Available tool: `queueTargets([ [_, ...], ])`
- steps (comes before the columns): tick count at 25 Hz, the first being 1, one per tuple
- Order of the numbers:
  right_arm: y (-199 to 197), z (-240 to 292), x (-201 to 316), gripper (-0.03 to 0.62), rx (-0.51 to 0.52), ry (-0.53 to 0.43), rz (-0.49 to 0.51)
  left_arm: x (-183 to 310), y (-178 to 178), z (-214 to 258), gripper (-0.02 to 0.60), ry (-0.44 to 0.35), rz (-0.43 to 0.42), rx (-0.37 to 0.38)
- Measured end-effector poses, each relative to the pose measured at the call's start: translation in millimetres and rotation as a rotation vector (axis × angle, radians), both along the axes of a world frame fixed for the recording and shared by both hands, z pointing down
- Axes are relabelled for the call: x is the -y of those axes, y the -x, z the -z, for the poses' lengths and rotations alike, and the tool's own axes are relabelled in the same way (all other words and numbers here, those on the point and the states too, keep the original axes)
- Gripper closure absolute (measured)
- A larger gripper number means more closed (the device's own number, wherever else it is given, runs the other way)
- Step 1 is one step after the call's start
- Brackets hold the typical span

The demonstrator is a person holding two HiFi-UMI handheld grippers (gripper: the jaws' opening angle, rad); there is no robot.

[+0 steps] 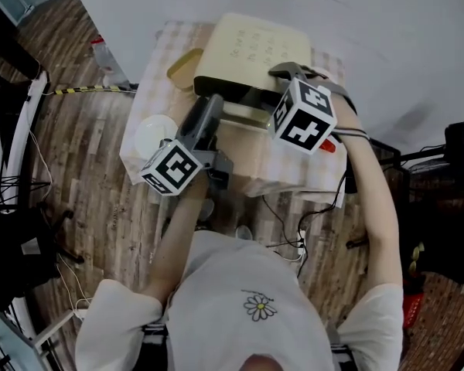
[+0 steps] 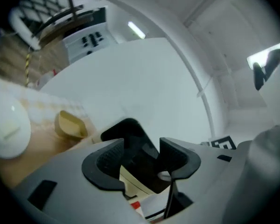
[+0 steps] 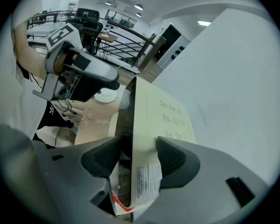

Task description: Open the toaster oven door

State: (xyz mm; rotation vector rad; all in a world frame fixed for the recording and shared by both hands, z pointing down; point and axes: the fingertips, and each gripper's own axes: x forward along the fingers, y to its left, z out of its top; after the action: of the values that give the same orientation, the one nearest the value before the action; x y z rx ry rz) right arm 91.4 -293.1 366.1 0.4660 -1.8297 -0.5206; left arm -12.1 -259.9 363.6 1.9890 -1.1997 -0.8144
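The toaster oven [image 1: 247,49] sits at the far side of the worktop [image 1: 290,172], which wears a checked cloth and backs onto a white wall; its cream top faces up, and its dark glass door [image 1: 240,97] shows along the near edge with a pale bar just in front of it; how far that door has dropped I cannot tell from here.

The person leans over it with 2 tools. The right claw [image 3: 132,161] comes down steeply on the oven's front right corner and is closed across it; 1 pad lies on the cream wall, the other against the dark front, with a printed label and a red sticker just below them. Its marker cube [image 1: 303,114] hangs over the near right part of the oven.

The left claw [image 2: 141,164] reaches in from the near left, close to level, with its tip at the left end of the door; its 2 pads stand well apart and press on nothing; through the gap show a dark part and a cream corner of the oven, though whether either pad touches them is unclear. Its own cube [image 1: 172,168] sits over the worktop's near edge.

A white plate [image 1: 153,135] lies at the left of the cloth; a tan dish [image 1: 183,68] rests just beside the oven's left wall.
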Motion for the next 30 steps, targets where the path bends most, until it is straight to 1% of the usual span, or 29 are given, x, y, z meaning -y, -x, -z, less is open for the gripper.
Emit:
queueTargets([
  [2,0.0,0.9,-0.3,0.359,0.003,0.002,-0.001,3.3,3.0,-20.0,0.345,0.075,-0.015,-0.143],
  [4,0.7,1.4,-0.1,0.359,0.003,0.005,-0.002,6.1,3.9,-42.4,0.333,0.144,-0.021,-0.237],
  [7,0.7,1.9,-0.1,0.359,0.003,0.008,-0.003,7.9,-5.0,-69.5,0.327,0.216,-0.046,-0.316],
  [12,0.8,1.4,0.5,0.359,0.007,0.008,-0.007,12.3,-30.2,-86.7,0.313,0.245,-0.100,-0.411],
  [15,0.6,2.2,1.0,0.359,0.008,0.008,-0.010,16.5,-40.5,-90.5,0.313,0.261,-0.116,-0.452],
  [17,0.0,1.5,2.0,0.359,0.009,0.011,-0.012,19.3,-45.8,-96.0,0.318,0.280,-0.121,-0.467],
  [20,0.5,0.8,2.9,0.359,0.019,0.012,-0.010,22.1,-51.5,-103.1,0.380,0.298,-0.133,-0.455],
  [25,1.5,1.6,2.3,0.359,0.027,0.013,-0.011,25.9,-54.9,-104.0,0.481,0.289,-0.147,-0.405],
  [26,1.6,1.6,2.2,0.359,0.022,0.015,-0.012,26.5,-54.6,-104.5,0.498,0.287,-0.147,-0.407],
  [30,2.1,1.6,1.3,0.359,0.022,0.017,-0.005,26.8,-54.9,-106.0,0.507,0.275,-0.158,-0.464],
])
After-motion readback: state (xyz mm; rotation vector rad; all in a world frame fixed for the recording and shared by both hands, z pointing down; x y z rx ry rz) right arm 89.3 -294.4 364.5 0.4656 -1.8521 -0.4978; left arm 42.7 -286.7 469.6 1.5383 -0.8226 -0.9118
